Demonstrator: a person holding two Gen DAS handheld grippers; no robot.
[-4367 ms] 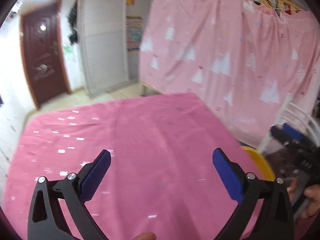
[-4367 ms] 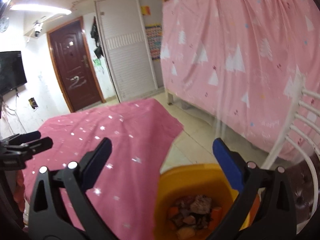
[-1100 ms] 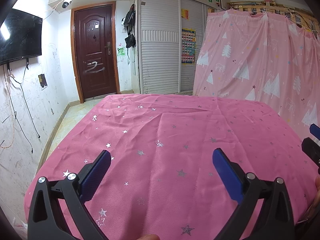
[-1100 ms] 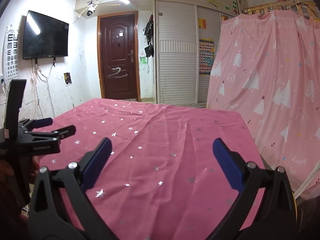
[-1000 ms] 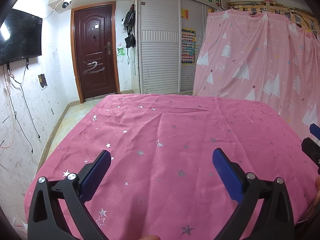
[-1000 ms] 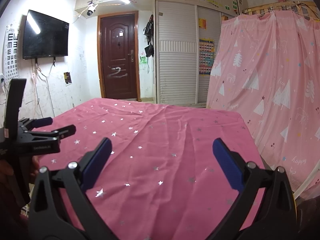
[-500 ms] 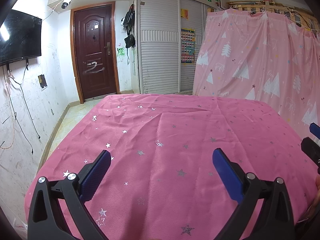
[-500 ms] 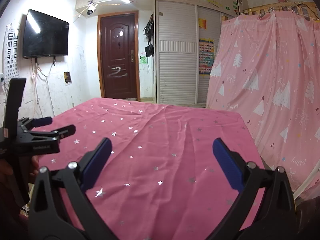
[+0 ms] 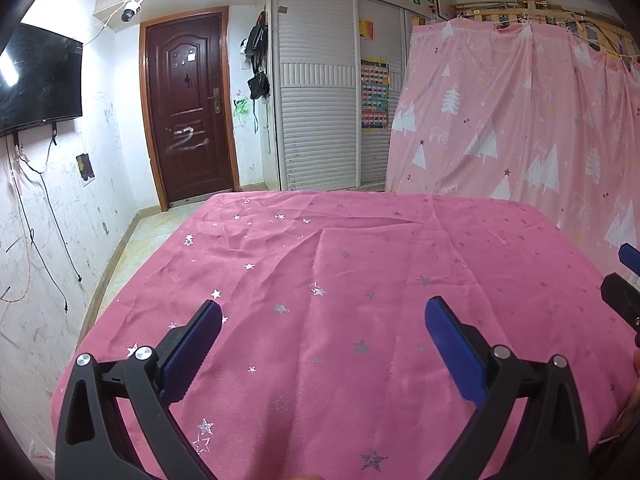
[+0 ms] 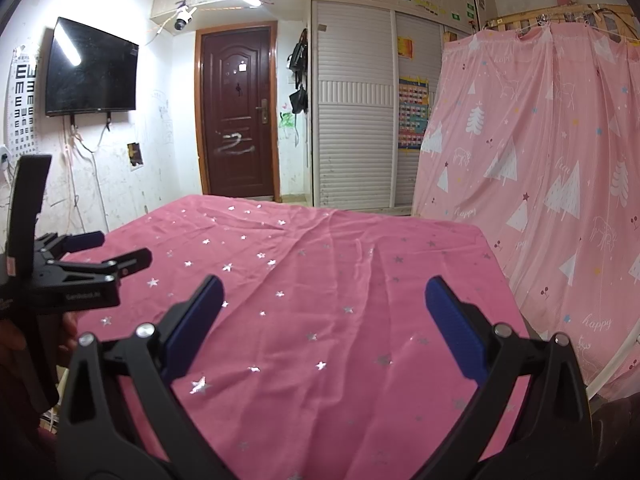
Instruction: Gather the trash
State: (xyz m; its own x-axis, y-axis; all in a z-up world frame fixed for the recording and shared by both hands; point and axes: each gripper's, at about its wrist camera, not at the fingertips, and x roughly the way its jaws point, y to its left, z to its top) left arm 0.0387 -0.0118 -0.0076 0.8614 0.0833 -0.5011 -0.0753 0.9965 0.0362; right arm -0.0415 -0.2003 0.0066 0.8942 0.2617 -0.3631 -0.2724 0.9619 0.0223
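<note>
So the biggest thing here is the tabletop (image 9: 360, 280), draped in a pink cloth with little silver stars, and honestly there's not a scrap of trash on it that I can spot from either wrist view. No bin in sight either. Behind the tabletop hangs a pink curtain (image 10: 560, 160) with white trees, and further back past the tabletop's far edge there's a dark brown door (image 9: 188, 112) and a TV (image 10: 90, 74) on the wall. Left claw (image 9: 322, 344) hovers over the near edge of the tabletop, spread wide, nothing in it. Right claw (image 10: 322, 320) is the same deal, released and empty, sitting beside the left one over the near edge. Since the trash isn't visible, I can't say which way it lies from either claw or which hand is closer. My guess is the collecting is about done, or the next piece is off-camera.
</note>
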